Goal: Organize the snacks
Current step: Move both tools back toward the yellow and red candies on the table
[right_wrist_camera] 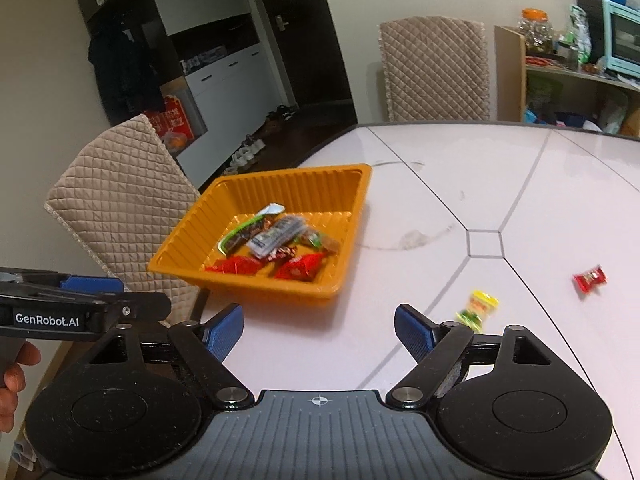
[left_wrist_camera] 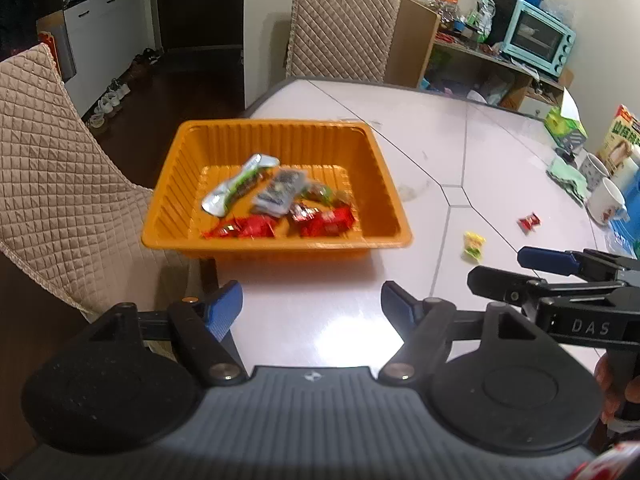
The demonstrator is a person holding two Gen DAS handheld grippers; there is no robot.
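An orange tray (left_wrist_camera: 276, 240) sits near the edge of a pale table (left_wrist_camera: 440, 152), beside a quilted chair (left_wrist_camera: 60, 168). Inside the tray lie several wrapped snacks – a silver-and-green packet (left_wrist_camera: 236, 186), a grey packet (left_wrist_camera: 280, 192), and red packets (left_wrist_camera: 280, 224) along the near side.

Two snacks lie loose on the table, well apart from the tray: a yellow packet (right_wrist_camera: 476, 308) and, farther off to the right, a red candy (right_wrist_camera: 590, 279). The two do not touch.

The left gripper (left_wrist_camera: 310, 312) hangs over the bare table just in front of the tray, its blue fingers spread apart with nothing between them. The right gripper (right_wrist_camera: 319, 330) hangs over the table between the tray and the yellow packet, its jaws wide apart and empty too. The yellow packet lies just beyond its right finger (right_wrist_camera: 414, 334).

Each gripper shows at the edge of the other's view – they are side by side. Part of a hand (right_wrist_camera: 12, 376) is visible on the left gripper's handle.

At the far right of the table stand white mugs (left_wrist_camera: 608, 198), a green cloth (left_wrist_camera: 566, 174) and boxes. A second chair (left_wrist_camera: 344, 28) and a shelf with a blue toaster oven (left_wrist_camera: 536, 36) stand behind.
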